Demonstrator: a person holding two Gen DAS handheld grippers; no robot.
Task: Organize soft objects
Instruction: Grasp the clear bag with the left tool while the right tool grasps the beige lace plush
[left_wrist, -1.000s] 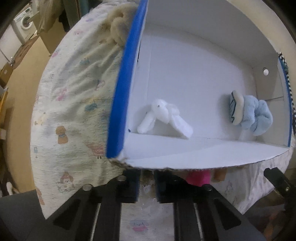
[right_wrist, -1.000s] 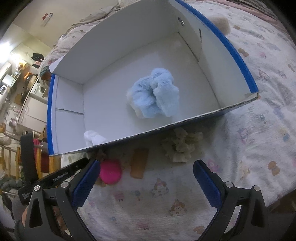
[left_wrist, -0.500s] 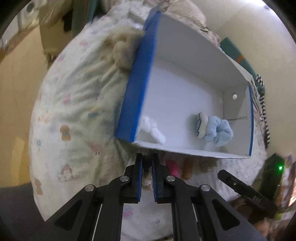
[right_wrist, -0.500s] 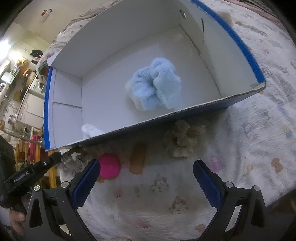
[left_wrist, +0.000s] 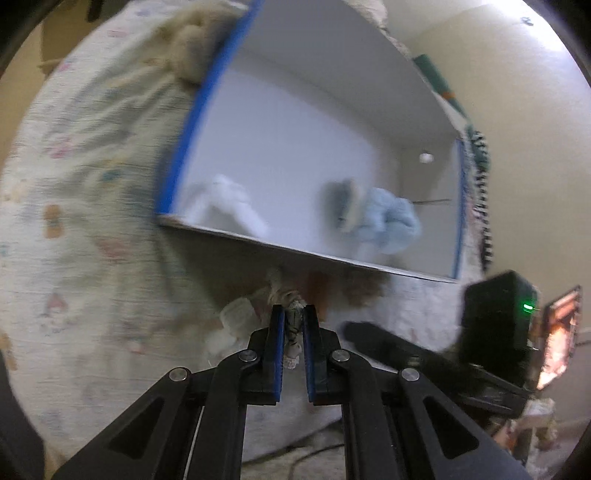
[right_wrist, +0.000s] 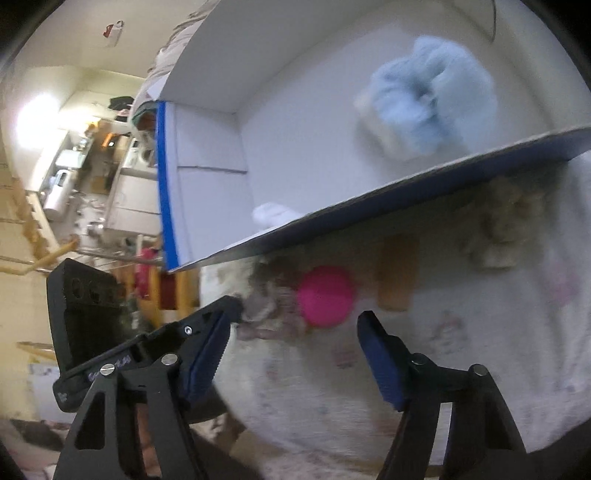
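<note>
A white cardboard box with blue outer sides (left_wrist: 192, 110) lies on the patterned bed cover. Inside it are a white plush toy (left_wrist: 229, 203) and a light blue plush toy (left_wrist: 388, 221); both also show in the right wrist view, the blue one (right_wrist: 428, 107) and the white one (right_wrist: 273, 214). My left gripper (left_wrist: 293, 314) is shut on a grey-beige soft toy (left_wrist: 291, 310) just in front of the box. My right gripper (right_wrist: 295, 332) is open, near a pink soft ball (right_wrist: 325, 295), a tan block (right_wrist: 397, 273) and a beige plush (right_wrist: 506, 229).
The patterned bed cover (left_wrist: 74, 221) slopes off at the left. A beige plush (left_wrist: 184, 48) lies against the box's far left side. The other gripper's black body (left_wrist: 495, 317) is at the right. Room furniture (right_wrist: 92, 166) lies beyond the bed.
My left gripper has pulled back and lifted with the grey-beige toy in it. The right gripper has dropped and swung left toward the pink ball. Both views are blurred by motion.
</note>
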